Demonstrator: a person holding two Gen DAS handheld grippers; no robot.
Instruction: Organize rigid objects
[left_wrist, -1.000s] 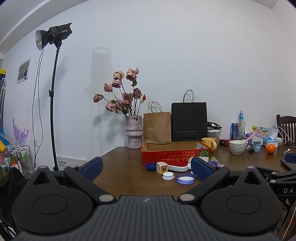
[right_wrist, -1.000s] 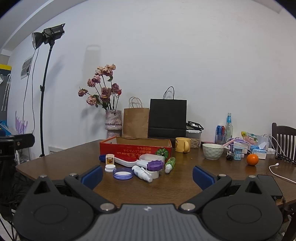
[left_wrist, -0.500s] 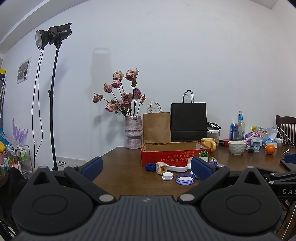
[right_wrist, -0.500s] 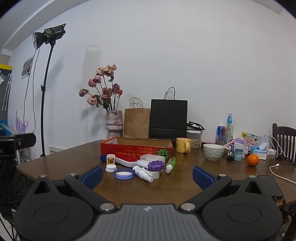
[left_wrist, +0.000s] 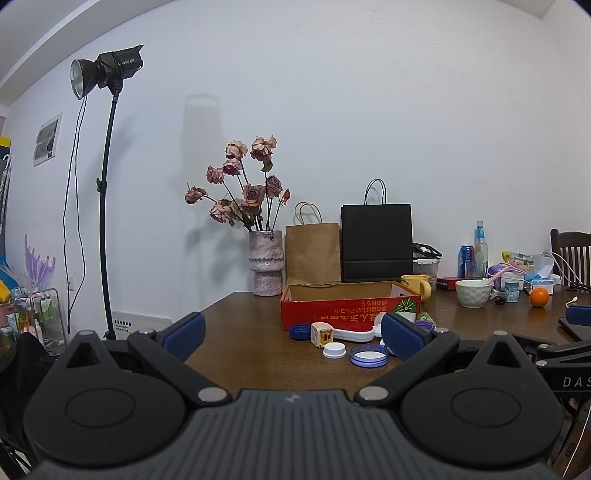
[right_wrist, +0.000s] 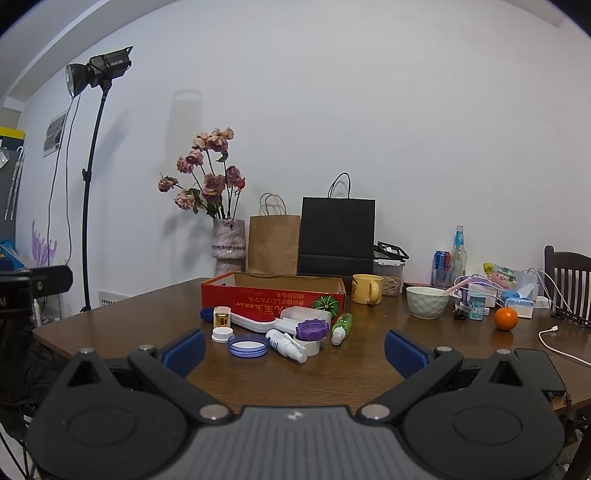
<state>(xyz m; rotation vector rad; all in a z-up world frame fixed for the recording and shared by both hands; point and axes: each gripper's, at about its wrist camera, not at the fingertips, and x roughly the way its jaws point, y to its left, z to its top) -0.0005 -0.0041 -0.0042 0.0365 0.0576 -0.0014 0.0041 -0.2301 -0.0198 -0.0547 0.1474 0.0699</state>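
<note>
both claws, left claw (left_wrist: 291, 328) and right claw (right_wrist: 294, 345), gape empty; small clutter (right_wrist: 273, 332) lies well ahead beside red box (right_wrist: 273, 295).

Exposure: even, moderately bright, no blown highlights | Shadows: soft, flowers (left_wrist: 242, 184) and studio lamp (right_wrist: 98, 70) cast faint shadows on white wall (left_wrist: 369, 110) | Glare: mild sheen on wooden table (right_wrist: 351, 365) | Distortion: strong fisheye bowing, dark corner vignette | Focus: sharp mid-field, near foreground slightly soft
</note>
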